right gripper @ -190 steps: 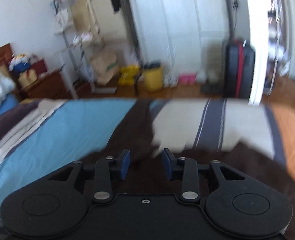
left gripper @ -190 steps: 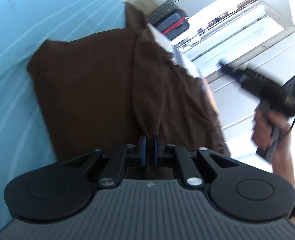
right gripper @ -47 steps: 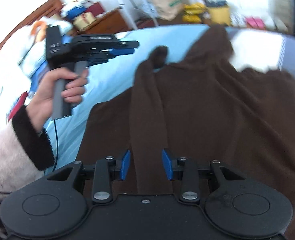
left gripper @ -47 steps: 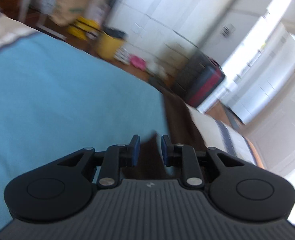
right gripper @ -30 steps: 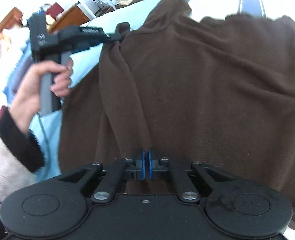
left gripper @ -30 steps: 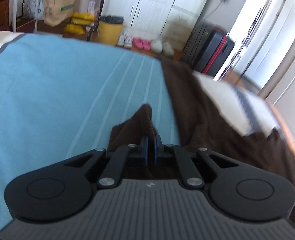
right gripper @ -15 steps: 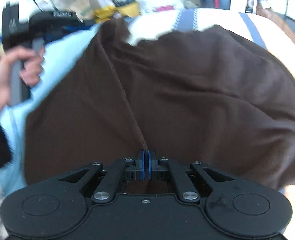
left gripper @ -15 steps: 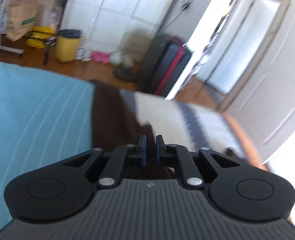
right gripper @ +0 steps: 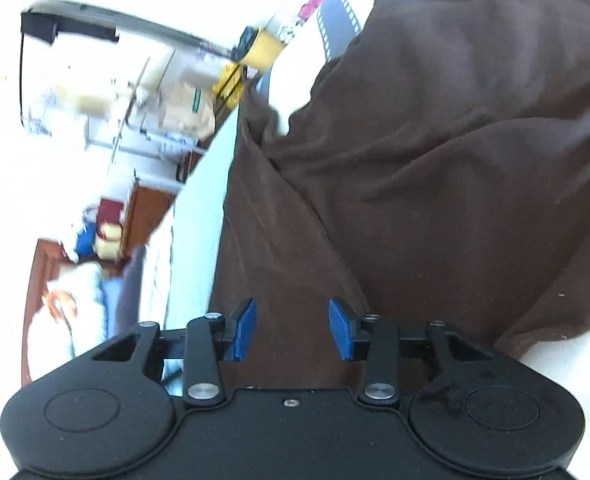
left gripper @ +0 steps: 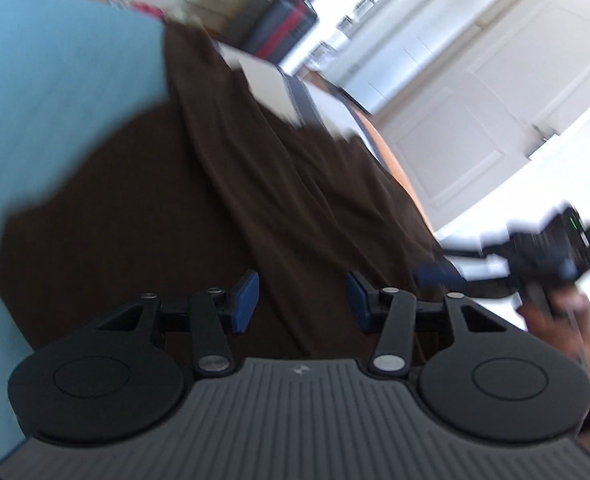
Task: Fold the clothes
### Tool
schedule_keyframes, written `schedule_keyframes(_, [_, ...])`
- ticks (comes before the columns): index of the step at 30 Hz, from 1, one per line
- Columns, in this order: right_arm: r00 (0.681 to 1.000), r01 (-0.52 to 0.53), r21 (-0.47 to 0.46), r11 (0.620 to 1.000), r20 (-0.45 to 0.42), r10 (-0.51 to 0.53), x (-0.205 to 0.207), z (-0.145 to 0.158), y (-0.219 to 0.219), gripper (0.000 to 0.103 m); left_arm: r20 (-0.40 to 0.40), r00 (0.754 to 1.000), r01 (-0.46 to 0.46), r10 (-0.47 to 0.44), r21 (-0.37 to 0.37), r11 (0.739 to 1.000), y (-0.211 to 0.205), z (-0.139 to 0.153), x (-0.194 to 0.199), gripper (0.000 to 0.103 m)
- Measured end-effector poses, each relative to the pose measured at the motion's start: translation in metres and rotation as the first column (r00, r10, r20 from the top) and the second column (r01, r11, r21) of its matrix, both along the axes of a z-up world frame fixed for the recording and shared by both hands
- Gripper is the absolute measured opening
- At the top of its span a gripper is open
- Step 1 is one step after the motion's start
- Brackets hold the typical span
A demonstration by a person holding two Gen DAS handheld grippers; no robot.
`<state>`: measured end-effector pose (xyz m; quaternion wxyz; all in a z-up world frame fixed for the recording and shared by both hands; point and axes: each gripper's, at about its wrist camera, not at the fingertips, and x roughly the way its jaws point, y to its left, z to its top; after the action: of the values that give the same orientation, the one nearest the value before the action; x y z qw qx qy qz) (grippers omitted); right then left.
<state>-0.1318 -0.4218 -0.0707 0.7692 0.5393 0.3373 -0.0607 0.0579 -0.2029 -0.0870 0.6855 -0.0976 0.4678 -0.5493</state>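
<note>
A dark brown garment (left gripper: 223,200) lies spread on the bed with long creases running through it. It also fills the right wrist view (right gripper: 435,168). My left gripper (left gripper: 302,300) is open just above the cloth and holds nothing. My right gripper (right gripper: 291,330) is open over the garment's near edge and holds nothing. The right gripper also shows at the right of the left wrist view (left gripper: 551,252), blurred, in the person's hand.
The bed has a light blue cover (left gripper: 47,80) on the left and a white and striped part (left gripper: 271,80) beyond the garment. A dark suitcase (left gripper: 283,28), white wardrobe doors (left gripper: 475,92), a yellow bin (right gripper: 267,50) and a wooden dresser (right gripper: 147,220) stand around the bed.
Both grippers were shut on the brown cloth half a second ago and have now opened and let it go. Both cameras have swung, and the garment now lies down on the bed.
</note>
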Motion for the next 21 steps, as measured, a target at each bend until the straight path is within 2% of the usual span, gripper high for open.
schedule_keyframes(2, [0.999, 0.017, -0.013, 1.000, -0.038, -0.018, -0.005, 0.007, 0.008, 0.052, -0.026, 0.999, 0.025, -0.025, 0.018, 1.000, -0.002, -0.005, -0.011, 0.047])
schedule_keyframes(5, [0.989, 0.023, -0.035, 0.999, -0.148, -0.028, -0.017, 0.013, 0.011, 0.052, -0.059, 0.994, 0.093, -0.094, -0.006, 0.996, -0.005, -0.004, -0.028, 0.048])
schedule_keyframes(7, [0.977, 0.026, -0.090, 0.996, -0.208, -0.044, -0.026, 0.022, 0.007, 0.052, -0.072, 0.988, 0.135, -0.137, -0.030, 0.990, -0.004, -0.004, -0.040, 0.060])
schedule_keyframes(9, [0.967, 0.038, -0.147, 0.988, -0.246, -0.073, -0.034, 0.029, -0.004, 0.053, -0.096, 0.979, 0.178, -0.180, -0.029, 0.984, -0.004, -0.008, -0.053, 0.067])
schedule_keyframes(12, [0.951, 0.142, -0.175, 0.974, -0.250, -0.184, -0.063, 0.038, -0.033, 0.067, -0.131, 0.956, 0.269, -0.263, 0.025, 0.963, -0.008, -0.019, -0.073, 0.069])
schedule_keyframes(13, [0.937, 0.212, -0.160, 0.964, -0.248, -0.247, -0.077, 0.035, -0.045, 0.068, -0.122, 0.949, 0.299, -0.292, 0.050, 0.953, -0.010, -0.021, -0.081, 0.067])
schedule_keyframes(14, [0.916, 0.286, -0.133, 0.949, -0.251, -0.312, -0.090, 0.030, -0.057, 0.068, -0.081, 0.947, 0.317, -0.311, 0.094, 0.944, -0.013, -0.021, -0.090, 0.064])
schedule_keyframes(15, [0.893, 0.359, -0.097, 0.928, -0.252, -0.371, -0.103, 0.021, -0.068, 0.068, 0.001, 0.947, 0.318, -0.322, 0.157, 0.935, -0.016, -0.020, -0.101, 0.036])
schedule_keyframes(16, [0.873, 0.426, -0.039, 0.904, -0.244, -0.422, -0.116, 0.010, -0.072, 0.068, 0.083, 0.938, 0.313, -0.337, 0.220, 0.924, -0.019, -0.018, -0.112, 0.017])
schedule_keyframes(17, [0.852, 0.483, 0.022, 0.875, -0.240, -0.465, -0.129, 0.000, -0.074, 0.068, 0.129, 0.929, 0.307, -0.347, 0.257, 0.917, -0.021, -0.017, -0.120, 0.017])
schedule_keyframes(18, [0.846, 0.508, 0.097, 0.856, -0.245, -0.474, -0.136, -0.012, -0.074, 0.068, 0.104, 0.934, 0.311, -0.342, 0.239, 0.920, -0.020, -0.016, -0.123, 0.011])
schedule_keyframes(19, [0.840, 0.529, 0.171, 0.831, -0.249, -0.483, -0.142, -0.022, -0.078, 0.068, 0.075, 0.939, 0.313, -0.336, 0.221, 0.924, -0.018, -0.015, -0.124, 0.011])
schedule_keyframes(21, [0.805, 0.587, 0.227, 0.777, -0.263, -0.531, -0.156, -0.032, -0.086, 0.068, 0.021, 0.949, 0.305, -0.315, 0.194, 0.932, -0.015, -0.019, -0.122, 0.011])
